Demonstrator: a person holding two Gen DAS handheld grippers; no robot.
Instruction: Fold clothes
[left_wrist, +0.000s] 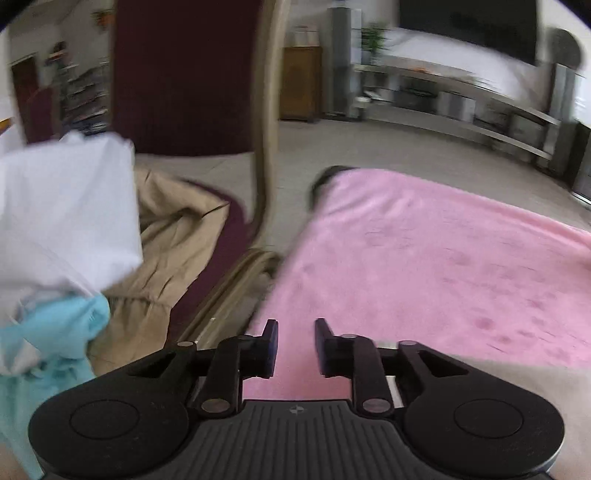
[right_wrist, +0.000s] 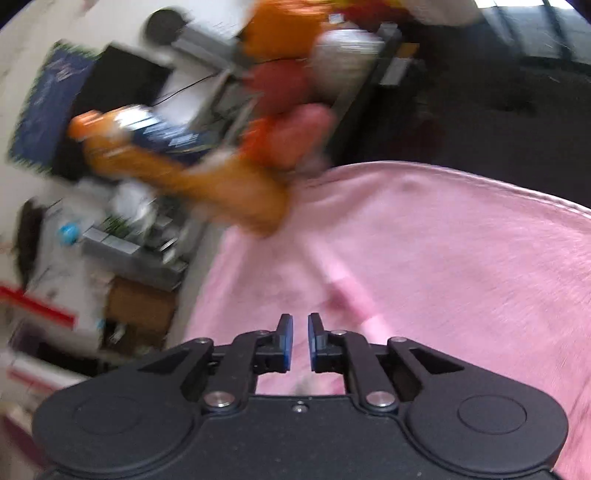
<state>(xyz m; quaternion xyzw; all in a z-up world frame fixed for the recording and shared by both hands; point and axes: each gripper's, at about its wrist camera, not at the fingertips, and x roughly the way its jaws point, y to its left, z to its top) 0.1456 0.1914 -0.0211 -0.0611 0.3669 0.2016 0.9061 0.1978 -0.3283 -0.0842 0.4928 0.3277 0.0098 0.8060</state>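
Observation:
A pink cloth (left_wrist: 424, 258) lies spread flat in front of both grippers, and in the right wrist view this pink cloth (right_wrist: 443, 258) shows a raised crease running toward me. My left gripper (left_wrist: 295, 325) hovers over the cloth's near left corner, open with nothing between its fingers. My right gripper (right_wrist: 300, 319) stands above the cloth with a narrow gap between its blue pads and nothing in it. To the left, a chair holds a heap of clothes: a white garment (left_wrist: 66, 206), a light blue one (left_wrist: 62, 325) and a tan one (left_wrist: 170, 251). A blurred orange garment (right_wrist: 221, 192) lies at the cloth's far left edge.
The chair's maroon back (left_wrist: 184, 74) and its bent frame (left_wrist: 264, 166) rise just left of the pink cloth. Beyond are grey floor, a wooden cabinet (left_wrist: 301, 85), a long low shelf (left_wrist: 461, 107) and a dark screen. Boxes and cluttered shelves (right_wrist: 122, 251) crowd the right view's left side.

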